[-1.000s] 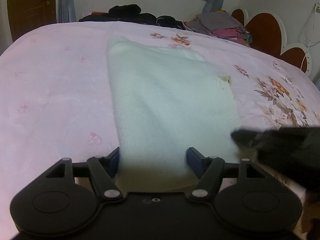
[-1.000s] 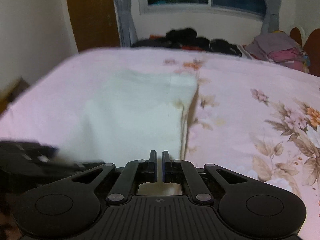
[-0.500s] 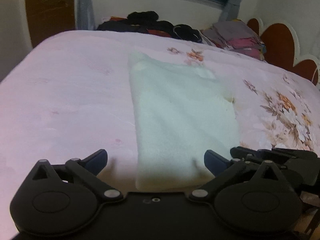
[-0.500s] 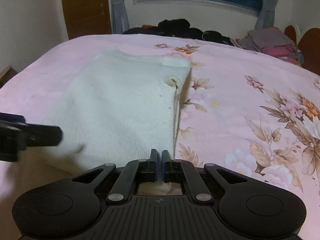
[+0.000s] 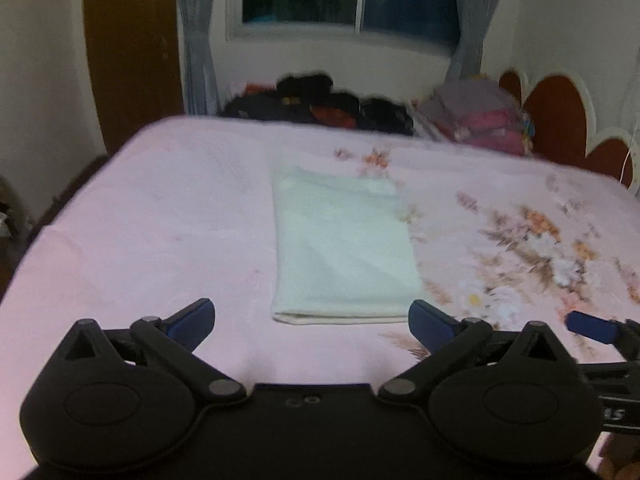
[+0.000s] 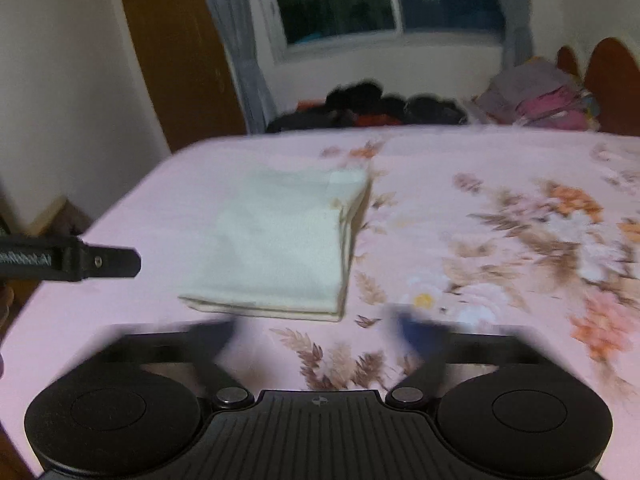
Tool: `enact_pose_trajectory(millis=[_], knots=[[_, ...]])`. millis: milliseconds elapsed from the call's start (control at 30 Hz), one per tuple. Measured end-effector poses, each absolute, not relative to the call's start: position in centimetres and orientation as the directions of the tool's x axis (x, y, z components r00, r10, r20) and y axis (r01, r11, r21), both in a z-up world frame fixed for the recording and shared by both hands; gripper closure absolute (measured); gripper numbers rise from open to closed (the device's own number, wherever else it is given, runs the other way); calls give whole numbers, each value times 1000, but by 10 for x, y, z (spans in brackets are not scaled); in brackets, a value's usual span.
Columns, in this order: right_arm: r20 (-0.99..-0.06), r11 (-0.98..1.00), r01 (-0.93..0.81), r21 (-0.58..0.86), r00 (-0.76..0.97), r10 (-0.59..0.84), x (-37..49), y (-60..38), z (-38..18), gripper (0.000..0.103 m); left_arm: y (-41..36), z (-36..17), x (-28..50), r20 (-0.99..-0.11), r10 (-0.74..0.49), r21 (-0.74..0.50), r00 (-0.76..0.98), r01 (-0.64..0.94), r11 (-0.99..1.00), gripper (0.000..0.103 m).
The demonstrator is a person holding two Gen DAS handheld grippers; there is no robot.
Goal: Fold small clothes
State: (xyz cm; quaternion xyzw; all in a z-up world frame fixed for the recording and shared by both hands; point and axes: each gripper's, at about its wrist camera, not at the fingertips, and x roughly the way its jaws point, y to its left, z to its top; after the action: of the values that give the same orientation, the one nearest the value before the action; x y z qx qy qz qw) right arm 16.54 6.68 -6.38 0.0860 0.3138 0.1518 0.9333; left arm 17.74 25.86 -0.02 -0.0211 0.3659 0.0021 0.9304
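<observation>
While seemingly raised, both hand-held grippers (image 5: 311, 317) (image 6: 320, 330) agape.

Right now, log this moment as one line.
stage: fold released | cloth: folded, flat on bed | left tongs: open, empty | right tongs: just opened, empty

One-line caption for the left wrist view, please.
Open left gripper hovers empty above a folded white garment lying flat on the pink floral bedspread.

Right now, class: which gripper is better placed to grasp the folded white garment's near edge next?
Left, probably. The left gripper, open, frames the white garment squarely; the right gripper, open, sits beside its corner.
</observation>
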Motion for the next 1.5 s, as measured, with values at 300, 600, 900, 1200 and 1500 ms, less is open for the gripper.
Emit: enact_pose_trajectory(millis=[300,600,900,1200,1500], knots=[[-494,941,-171,291,816,301,61,23,-3,0,235,37,83,-635,79,-12,769,-113,994,0],[-470,961,-151,233,847,247,2,27,44,0,227,53,31,-603,91,-32,792,-138,990,0],[-427,964,-195,180,867,256,-20,39,47,0,221,61,12,-590,112,-11,800,-147,989,0],[-428,963,-203,177,865,261,-16,40,48,0,223,65,6,-581,137,4,802,-165,986,0],[-425,960,-213,185,863,273,-11,41,47,0,224,67,6,-577,147,10,803,-173,985,0]])
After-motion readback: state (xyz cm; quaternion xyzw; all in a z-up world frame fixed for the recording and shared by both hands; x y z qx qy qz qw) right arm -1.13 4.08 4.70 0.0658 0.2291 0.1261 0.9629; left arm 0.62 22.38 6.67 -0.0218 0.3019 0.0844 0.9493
